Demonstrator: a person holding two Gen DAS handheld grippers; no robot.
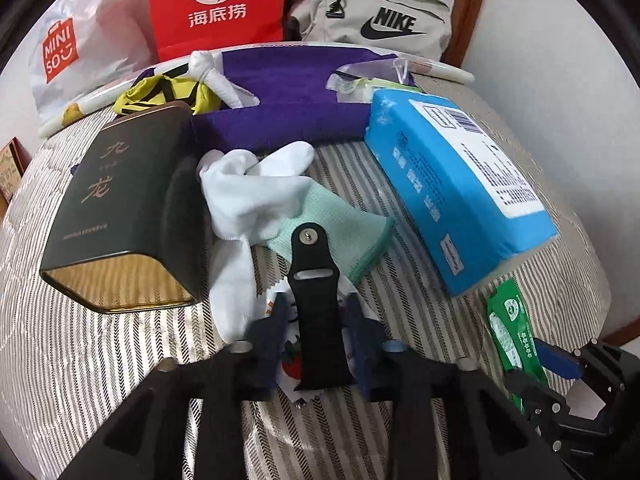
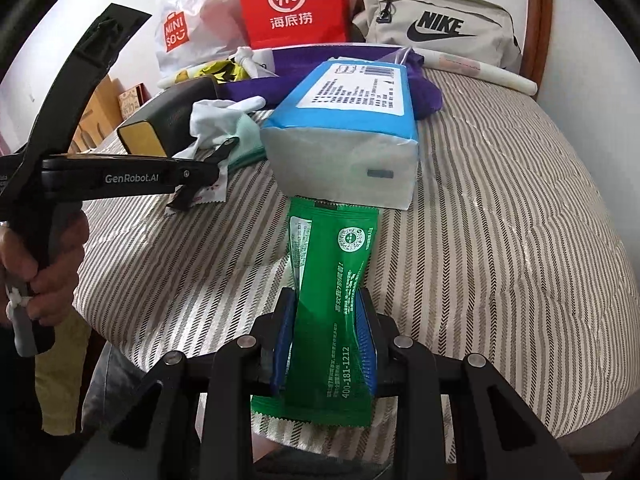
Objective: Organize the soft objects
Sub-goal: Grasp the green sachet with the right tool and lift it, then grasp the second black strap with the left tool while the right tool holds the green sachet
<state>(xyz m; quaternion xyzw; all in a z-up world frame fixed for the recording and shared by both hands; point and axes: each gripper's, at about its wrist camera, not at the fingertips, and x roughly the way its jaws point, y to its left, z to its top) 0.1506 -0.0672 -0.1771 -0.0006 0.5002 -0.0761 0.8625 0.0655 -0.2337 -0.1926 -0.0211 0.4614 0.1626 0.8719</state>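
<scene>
Clamping a green sachet (image 2: 332, 312), the right gripper (image 2: 326, 336) hides its middle; left gripper (image 1: 316, 328) pinches a black strap (image 1: 316, 300).

A home is suggested: a striped cushioned seat (image 2: 500, 200) is crowded with shopping bags (image 2: 290, 4), a Nike pouch (image 2: 436, 24) and household clutter.

Green packet (image 2: 334, 300), blue tissue pack (image 1: 456, 196), striped cushion (image 2: 500, 220).
</scene>
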